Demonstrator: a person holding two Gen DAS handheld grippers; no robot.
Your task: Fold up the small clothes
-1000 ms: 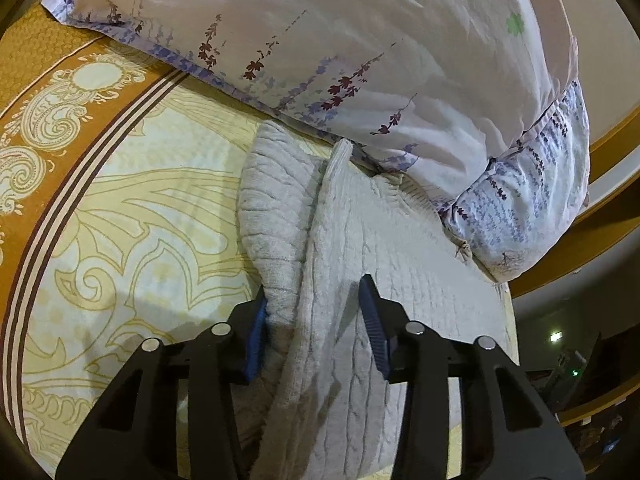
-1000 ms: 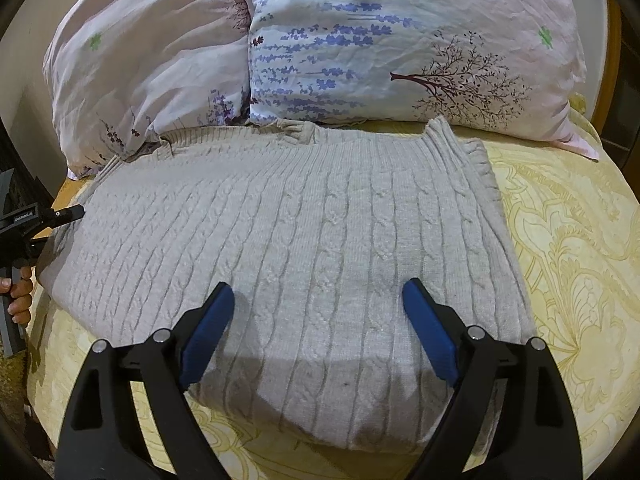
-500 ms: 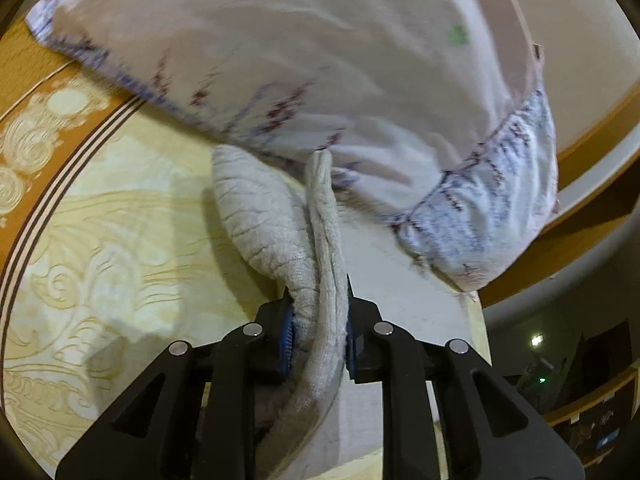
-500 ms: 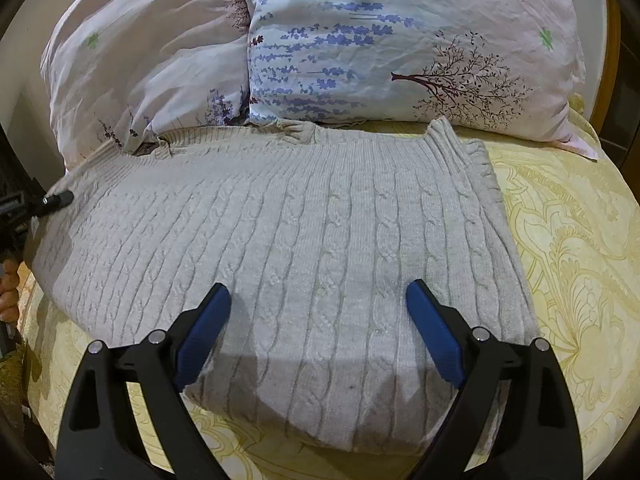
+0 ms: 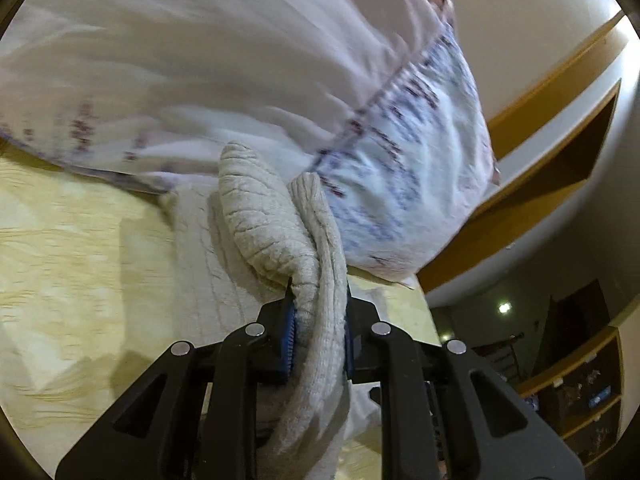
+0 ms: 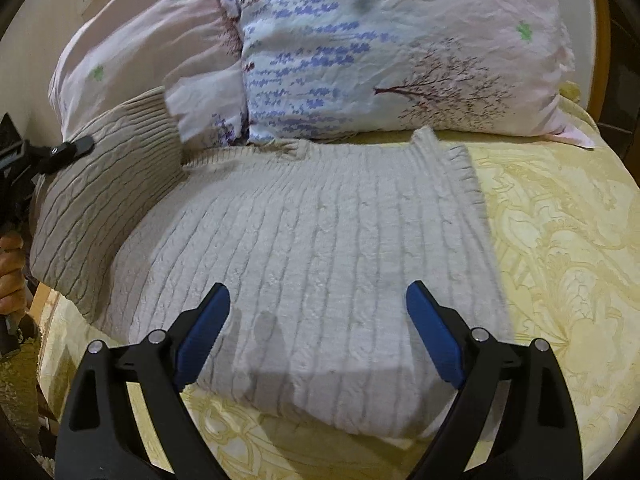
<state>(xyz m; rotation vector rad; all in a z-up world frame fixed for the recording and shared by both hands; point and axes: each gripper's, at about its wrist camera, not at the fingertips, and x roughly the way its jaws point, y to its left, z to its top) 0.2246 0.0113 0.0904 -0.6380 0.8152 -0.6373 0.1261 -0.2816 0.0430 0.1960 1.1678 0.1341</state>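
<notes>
A pale grey cable-knit sweater [image 6: 320, 248] lies flat on the yellow patterned bedspread [image 6: 560, 248]. My left gripper [image 5: 318, 332] is shut on the sweater's left edge [image 5: 276, 240] and holds it lifted; in the right wrist view that raised flap [image 6: 104, 184] stands up at the left, with the left gripper [image 6: 48, 156] at its top. My right gripper [image 6: 320, 336] is open and empty, hovering just above the sweater's near hem, its blue pads [image 6: 204, 332] wide apart.
Two floral pillows [image 6: 380, 52] lean against the headboard right behind the sweater. The left one [image 5: 200, 60] is close above the lifted edge. A wooden bed frame [image 5: 540, 184] and dark shelves [image 5: 580, 392] lie beyond the bed's side.
My left gripper closed on the sweater's left edge and lifted it up and inward, raising a flap. My right gripper stayed open over the near hem.
</notes>
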